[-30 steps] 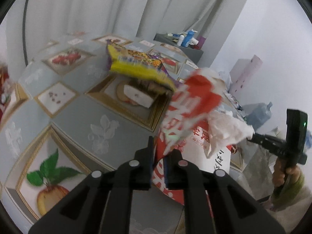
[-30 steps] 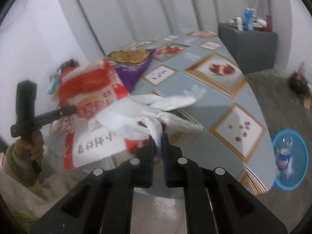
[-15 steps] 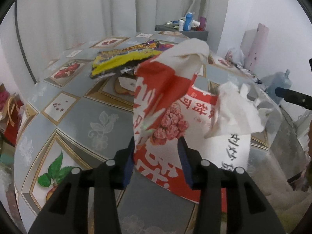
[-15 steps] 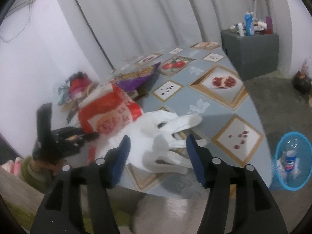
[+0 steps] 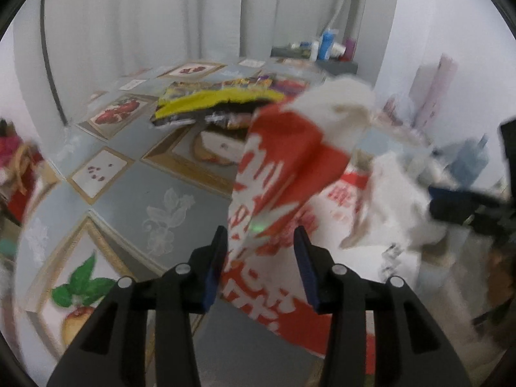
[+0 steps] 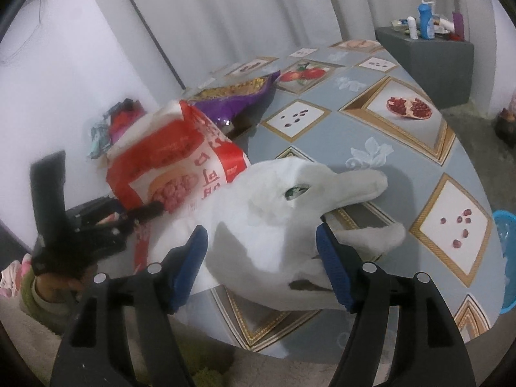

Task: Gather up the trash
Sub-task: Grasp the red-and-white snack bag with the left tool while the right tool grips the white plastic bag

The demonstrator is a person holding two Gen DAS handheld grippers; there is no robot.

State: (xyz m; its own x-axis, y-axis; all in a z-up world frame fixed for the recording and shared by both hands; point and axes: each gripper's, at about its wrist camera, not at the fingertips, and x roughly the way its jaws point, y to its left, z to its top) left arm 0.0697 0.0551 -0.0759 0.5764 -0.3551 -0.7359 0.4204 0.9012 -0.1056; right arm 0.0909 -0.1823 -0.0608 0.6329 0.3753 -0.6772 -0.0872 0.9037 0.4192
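Both tongs, left point(image 5: 259, 262) and right point(image 6: 262, 266), have just opened, releasing red bag point(image 5: 283, 174) and white tissue point(image 6: 274, 219); both rest unheld on the counter point(image 6: 387, 122).

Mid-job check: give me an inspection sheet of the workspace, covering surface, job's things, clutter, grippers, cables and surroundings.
Surface: table under fruit-print cloth.
Job's things: red bag standing open at the near edge; white tissue beside it; purple snack bag behind.
Clutter: nothing seen.
Grippers: left gripper and right gripper have just been opening; bag and tissue between the jaws, not pinched.
Cables: black cord along the curtain.
Surroundings: grey cabinet with bottles; blue bin on the floor.
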